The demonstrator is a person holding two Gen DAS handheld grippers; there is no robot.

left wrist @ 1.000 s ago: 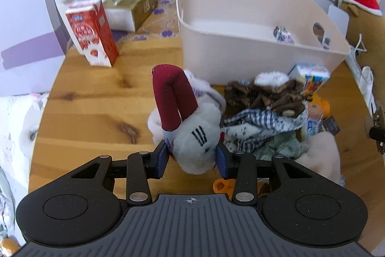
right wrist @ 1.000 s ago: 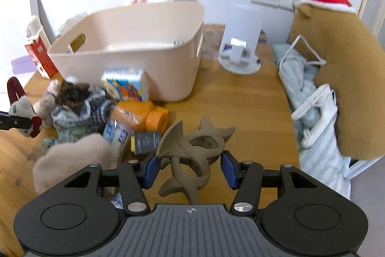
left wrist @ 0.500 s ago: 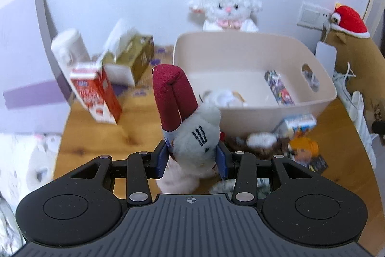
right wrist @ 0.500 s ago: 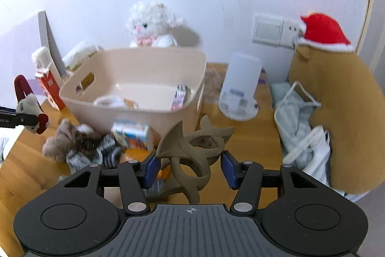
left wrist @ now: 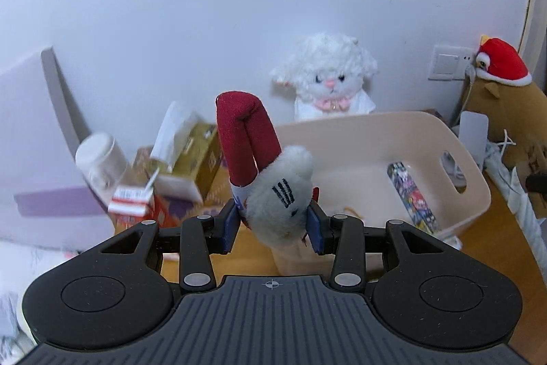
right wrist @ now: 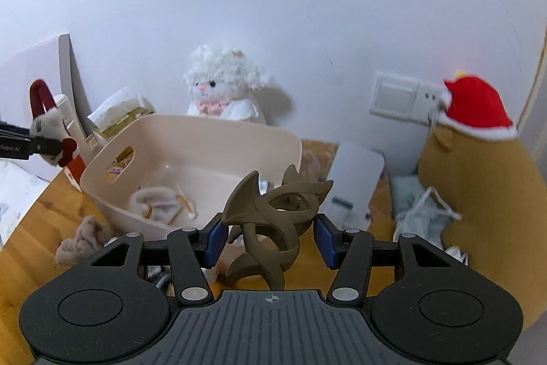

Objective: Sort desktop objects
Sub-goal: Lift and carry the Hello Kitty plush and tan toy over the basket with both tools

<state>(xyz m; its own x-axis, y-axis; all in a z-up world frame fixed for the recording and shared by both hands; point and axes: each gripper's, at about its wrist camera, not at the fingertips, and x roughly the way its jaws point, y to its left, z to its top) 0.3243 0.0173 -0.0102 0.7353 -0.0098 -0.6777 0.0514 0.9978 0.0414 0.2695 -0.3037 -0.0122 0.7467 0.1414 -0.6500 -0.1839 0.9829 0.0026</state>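
A white plush toy (left wrist: 280, 204) with a dark red loop on top is pinched between the blue pads of my left gripper (left wrist: 272, 224), in the air in front of the beige bin (left wrist: 427, 132). The right wrist view shows the same toy (right wrist: 48, 125) at the far left, left of the bin (right wrist: 102, 180). My right gripper (right wrist: 270, 236) is shut on a brown claw hair clip (right wrist: 270, 214), held above the bin's near right corner. A printed tube (left wrist: 410, 197) and a white soft item (right wrist: 157, 204) lie inside the bin.
A white lamb plush (left wrist: 328, 81) sits behind the bin. A tissue box (left wrist: 195, 159), a red carton (left wrist: 133, 200) and a white bottle (left wrist: 99, 159) stand left. A brown plush with a red hat (right wrist: 478, 159), a white stand (right wrist: 355, 180) and a fuzzy taupe cloth (right wrist: 82, 238) are on the wooden table (right wrist: 27, 228).
Both grippers have risen with the plush toy and the hair clip still in them. The pile on the table has dropped out of view and the bin's inside now shows.
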